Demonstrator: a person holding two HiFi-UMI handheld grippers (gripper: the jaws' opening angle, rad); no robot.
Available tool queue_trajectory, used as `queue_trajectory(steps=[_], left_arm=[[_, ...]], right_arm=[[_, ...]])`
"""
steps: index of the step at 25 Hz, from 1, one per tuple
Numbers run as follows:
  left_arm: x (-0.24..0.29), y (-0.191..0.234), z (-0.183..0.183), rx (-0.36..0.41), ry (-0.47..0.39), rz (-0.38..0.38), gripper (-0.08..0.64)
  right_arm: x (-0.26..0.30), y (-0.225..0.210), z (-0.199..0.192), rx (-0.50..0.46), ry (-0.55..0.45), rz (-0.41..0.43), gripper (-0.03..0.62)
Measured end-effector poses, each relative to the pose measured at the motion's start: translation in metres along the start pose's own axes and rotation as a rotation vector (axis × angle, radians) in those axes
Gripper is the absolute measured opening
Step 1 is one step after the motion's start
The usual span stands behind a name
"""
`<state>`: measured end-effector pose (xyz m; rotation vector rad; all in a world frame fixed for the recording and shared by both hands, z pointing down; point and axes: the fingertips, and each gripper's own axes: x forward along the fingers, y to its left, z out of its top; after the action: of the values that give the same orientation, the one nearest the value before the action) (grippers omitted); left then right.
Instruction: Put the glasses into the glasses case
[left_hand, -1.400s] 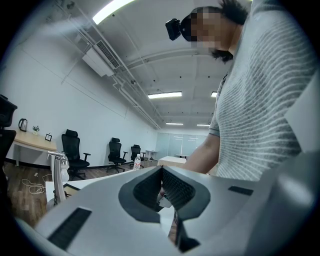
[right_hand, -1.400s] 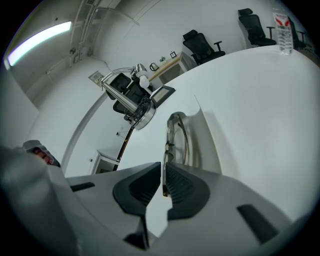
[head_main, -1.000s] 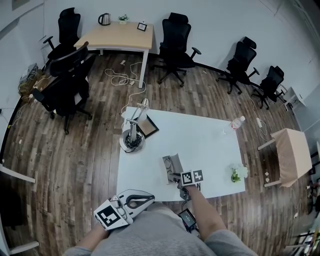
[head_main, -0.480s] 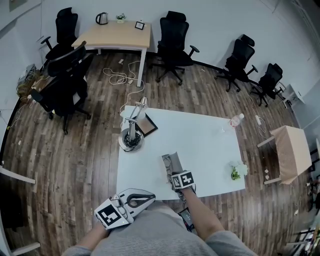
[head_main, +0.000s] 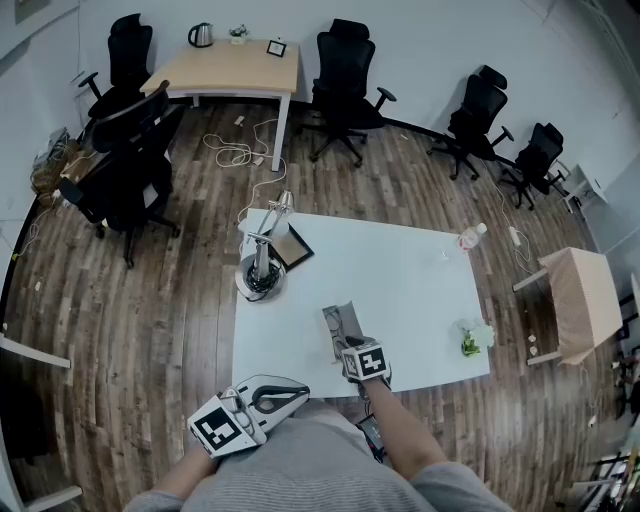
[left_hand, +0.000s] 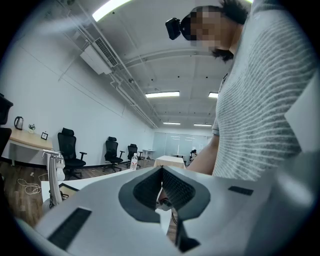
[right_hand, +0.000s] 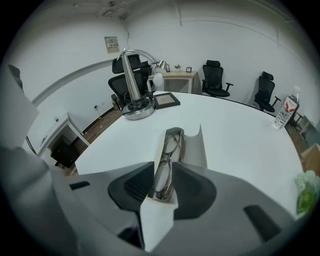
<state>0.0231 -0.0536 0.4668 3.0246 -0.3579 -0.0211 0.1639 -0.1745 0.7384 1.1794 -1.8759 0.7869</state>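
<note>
One pair of glasses (right_hand: 169, 150) sits inside the open glasses case (right_hand: 199, 147) on the bench (right_hand: 240, 135), pinched by my right tongs (right_hand: 162, 182); my left tongs (left_hand: 161, 186) are pressed together, empty, well apart from that case.

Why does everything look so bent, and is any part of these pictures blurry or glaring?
Head view: the wide lens bows the wooden floor; the light is even. Left gripper view: dark round rim, ceiling light blown white, left gripper close and soft. Right gripper view: the white table edge curves; the glasses are fairly sharp.
</note>
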Motion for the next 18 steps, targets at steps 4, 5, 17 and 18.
queue_trajectory(steps=[4, 5, 17, 18], left_arm=[[0.002, 0.000, -0.002, 0.002, 0.005, -0.007, 0.011], [0.002, 0.000, -0.002, 0.003, 0.004, -0.009, 0.011], [0.004, -0.001, -0.002, 0.000, -0.001, -0.021, 0.011], [0.004, -0.001, -0.002, -0.001, 0.001, -0.022, 0.011]], right_arm=[[-0.008, -0.001, 0.008, 0.035, -0.065, 0.014, 0.110], [-0.011, -0.001, 0.010, 0.041, -0.079, 0.021, 0.110], [-0.070, 0.031, 0.040, 0.081, -0.303, 0.138, 0.110], [-0.075, 0.034, 0.042, 0.083, -0.317, 0.146, 0.110]])
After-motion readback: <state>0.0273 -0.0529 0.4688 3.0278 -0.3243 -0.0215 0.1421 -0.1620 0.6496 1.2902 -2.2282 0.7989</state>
